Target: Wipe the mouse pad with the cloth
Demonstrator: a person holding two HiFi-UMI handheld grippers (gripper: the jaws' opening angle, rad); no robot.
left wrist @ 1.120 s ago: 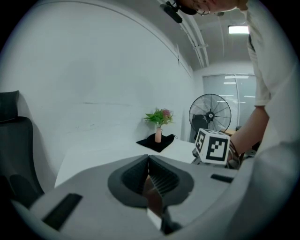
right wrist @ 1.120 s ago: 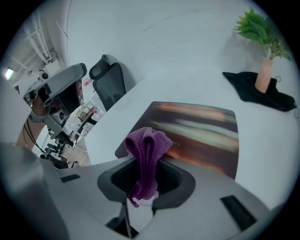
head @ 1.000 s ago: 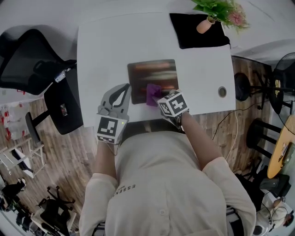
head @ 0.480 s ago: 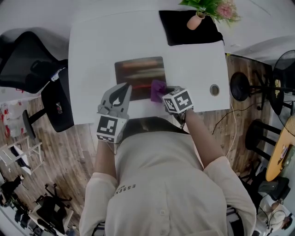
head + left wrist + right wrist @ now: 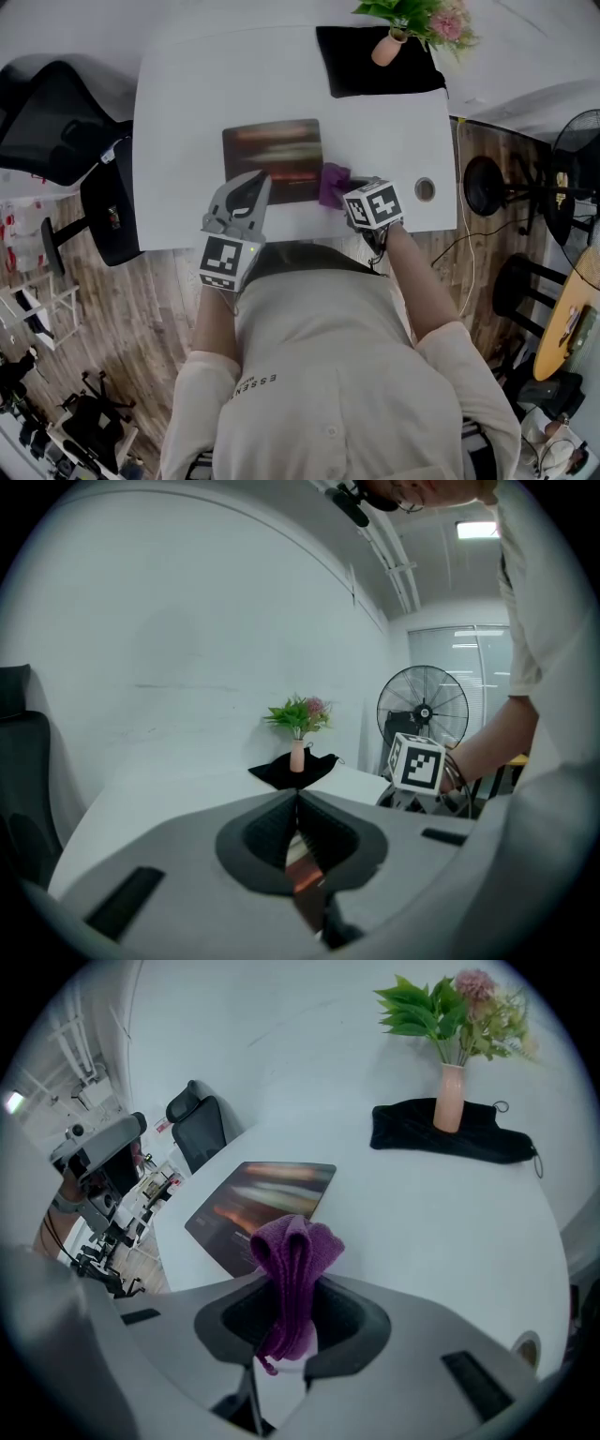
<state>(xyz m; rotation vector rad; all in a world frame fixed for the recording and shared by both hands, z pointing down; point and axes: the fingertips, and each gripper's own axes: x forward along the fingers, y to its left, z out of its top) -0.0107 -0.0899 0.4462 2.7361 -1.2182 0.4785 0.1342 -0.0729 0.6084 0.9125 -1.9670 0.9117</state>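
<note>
The dark mouse pad (image 5: 272,148) lies flat on the white table (image 5: 187,94). A purple cloth (image 5: 332,183) sits just off the pad's right edge, pinched in my right gripper (image 5: 343,195). In the right gripper view the cloth (image 5: 289,1258) stands bunched up between the jaws, with the pad (image 5: 262,1202) ahead and to the left. My left gripper (image 5: 255,180) hovers at the pad's near edge, its jaws shut with nothing between them. In the left gripper view the jaw tips (image 5: 297,799) meet, and a sliver of the pad (image 5: 303,866) shows below them.
A black cloth (image 5: 375,61) with a pink vase (image 5: 384,47) of flowers lies at the table's far right. A cable hole (image 5: 424,189) sits near the right edge. An office chair (image 5: 56,122) stands to the left and a fan (image 5: 577,141) to the right.
My right gripper has slid to the right with the purple cloth, from the pad's near right part to just past its right edge. The left gripper has barely moved.
</note>
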